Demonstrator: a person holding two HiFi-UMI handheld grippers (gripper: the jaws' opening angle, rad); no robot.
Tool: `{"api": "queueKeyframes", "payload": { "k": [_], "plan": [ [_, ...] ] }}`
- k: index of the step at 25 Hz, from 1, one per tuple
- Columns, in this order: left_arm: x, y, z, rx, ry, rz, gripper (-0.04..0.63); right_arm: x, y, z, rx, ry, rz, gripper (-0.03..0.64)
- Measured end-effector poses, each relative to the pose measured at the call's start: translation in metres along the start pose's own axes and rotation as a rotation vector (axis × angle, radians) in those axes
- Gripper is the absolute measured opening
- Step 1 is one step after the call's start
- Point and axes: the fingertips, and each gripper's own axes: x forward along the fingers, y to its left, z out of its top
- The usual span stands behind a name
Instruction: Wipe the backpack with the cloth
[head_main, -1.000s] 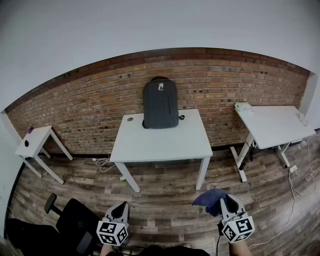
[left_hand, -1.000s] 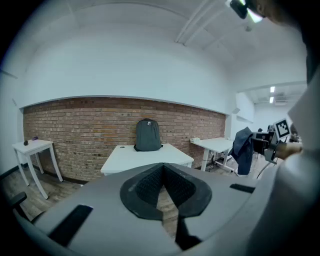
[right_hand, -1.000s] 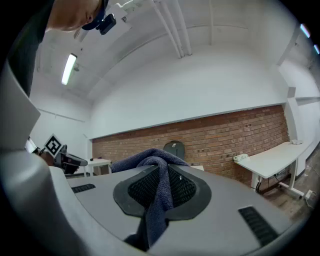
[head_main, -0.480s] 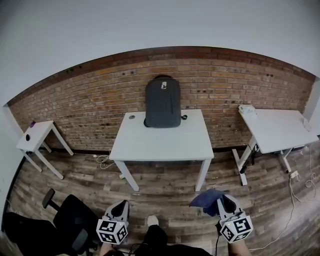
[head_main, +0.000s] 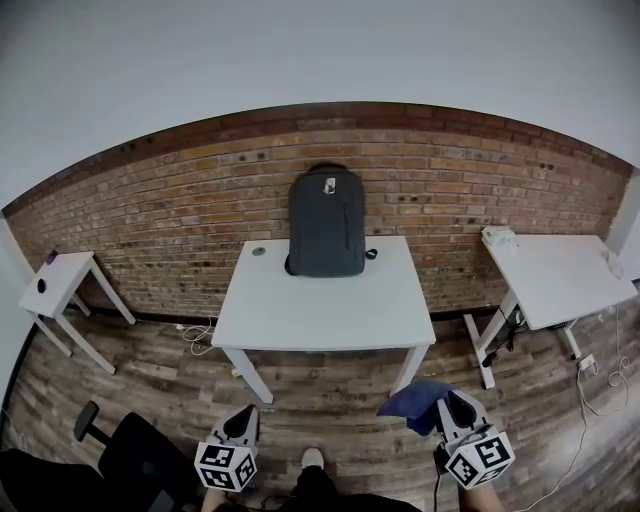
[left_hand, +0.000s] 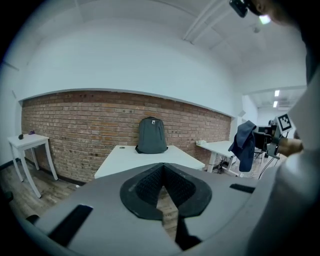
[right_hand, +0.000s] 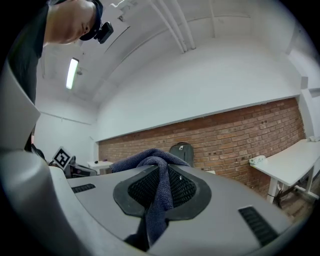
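A dark grey backpack (head_main: 326, 222) stands upright against the brick wall at the back of the middle white table (head_main: 320, 310); it also shows in the left gripper view as the backpack (left_hand: 151, 135) and in the right gripper view as the backpack (right_hand: 181, 151). My right gripper (head_main: 446, 408) is low at the right, well short of the table, shut on a blue cloth (head_main: 412, 402) that drapes over its jaws; the cloth (right_hand: 159, 182) fills the jaw gap. My left gripper (head_main: 240, 424) hangs low at the left, jaws shut with nothing in them.
A small white side table (head_main: 55, 280) stands at the left, a second white desk (head_main: 560, 275) with a small white object at the right. A black office chair (head_main: 130, 465) sits at the lower left. Cables lie on the wood floor. A shoe (head_main: 312, 459) shows below.
The view has moved closer to the middle table, so the backpack and table sit larger and lower in frame. Both grippers keep their places and the cloth stays held.
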Motion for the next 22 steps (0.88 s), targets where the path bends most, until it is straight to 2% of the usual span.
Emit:
{"api": "queueKeyframes", "payload": {
  "k": [5,11,22],
  "plan": [
    [0.052,0.032,0.032,0.008,-0.007,-0.042,-0.003,0.058,0.003,0.006,-0.017,0.015,-0.010,0.035],
    [0.100,0.071,0.042,0.007,0.019,-0.092,-0.003,0.124,0.015,0.004,-0.042,0.037,-0.023,0.035],
    [0.163,0.157,0.064,-0.022,0.017,-0.101,-0.003,0.216,0.017,0.003,-0.077,0.048,-0.088,0.035]
  ]
}}
